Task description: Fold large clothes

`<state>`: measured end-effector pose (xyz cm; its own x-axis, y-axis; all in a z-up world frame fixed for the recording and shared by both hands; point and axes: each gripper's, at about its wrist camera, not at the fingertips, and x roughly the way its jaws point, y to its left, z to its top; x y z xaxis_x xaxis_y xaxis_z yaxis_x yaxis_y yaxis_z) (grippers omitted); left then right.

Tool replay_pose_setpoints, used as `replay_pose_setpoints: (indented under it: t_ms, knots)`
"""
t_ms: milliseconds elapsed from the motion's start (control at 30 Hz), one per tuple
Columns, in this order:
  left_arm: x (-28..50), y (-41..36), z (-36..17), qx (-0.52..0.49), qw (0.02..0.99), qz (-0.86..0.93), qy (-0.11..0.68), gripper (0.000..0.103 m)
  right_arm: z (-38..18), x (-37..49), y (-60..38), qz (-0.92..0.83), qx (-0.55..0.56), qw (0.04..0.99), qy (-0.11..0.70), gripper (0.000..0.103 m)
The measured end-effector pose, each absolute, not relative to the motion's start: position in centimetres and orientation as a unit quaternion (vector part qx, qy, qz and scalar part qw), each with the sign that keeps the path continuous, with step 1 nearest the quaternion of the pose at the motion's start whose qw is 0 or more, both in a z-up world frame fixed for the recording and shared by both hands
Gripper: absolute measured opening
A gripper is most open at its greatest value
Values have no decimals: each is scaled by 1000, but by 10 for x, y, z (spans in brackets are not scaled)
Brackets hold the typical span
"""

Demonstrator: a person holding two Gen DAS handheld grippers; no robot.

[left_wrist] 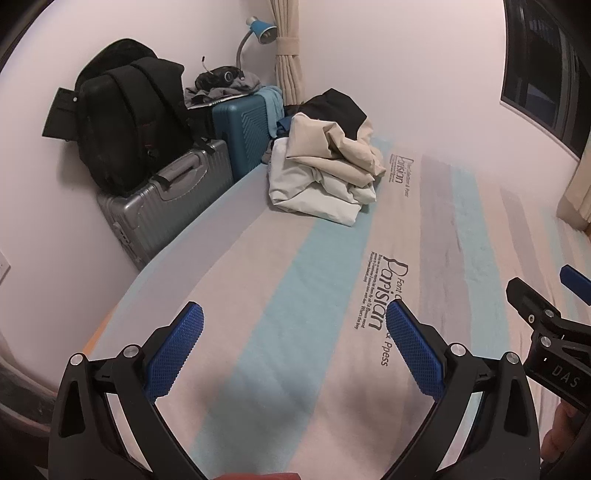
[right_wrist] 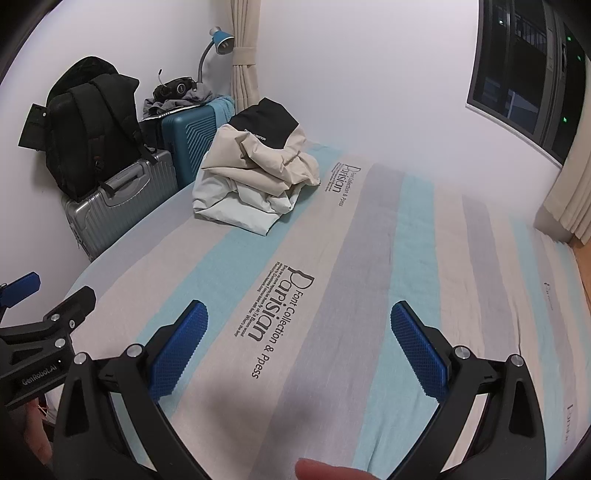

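A heap of crumpled clothes (left_wrist: pixel 325 170) (right_wrist: pixel 255 177) lies at the far left corner of the striped bed (left_wrist: pixel 280 295) (right_wrist: pixel 369 258): cream and white garments with a black-panelled jacket on top. My left gripper (left_wrist: pixel 293 314) hovers open over the near part of the bed, far short of the heap, nothing between its blue pads. Beside it, my right gripper (right_wrist: pixel 299 314) also stands open and empty above the sheet. Each gripper shows at the edge of the other's view.
Left of the bed stand a silver suitcase (left_wrist: pixel 162 206) (right_wrist: pixel 118 206) with a black backpack (left_wrist: pixel 125 110) on it and a teal suitcase (left_wrist: pixel 243 129) (right_wrist: pixel 192 136). A blue lamp (left_wrist: pixel 262 29), a tied curtain (left_wrist: pixel 291 55) and a dark window (right_wrist: pixel 532 74) line the walls.
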<state>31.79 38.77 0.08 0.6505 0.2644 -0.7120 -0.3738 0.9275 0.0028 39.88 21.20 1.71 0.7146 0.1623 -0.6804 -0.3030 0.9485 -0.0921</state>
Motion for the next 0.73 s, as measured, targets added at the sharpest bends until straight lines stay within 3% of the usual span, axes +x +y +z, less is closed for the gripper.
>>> replay_pose_setpoints:
  t_ms: [733]
  knots:
    - [319, 389, -3, -79, 906, 173, 378, 97, 13, 401, 218, 125, -99, 919, 360, 96]
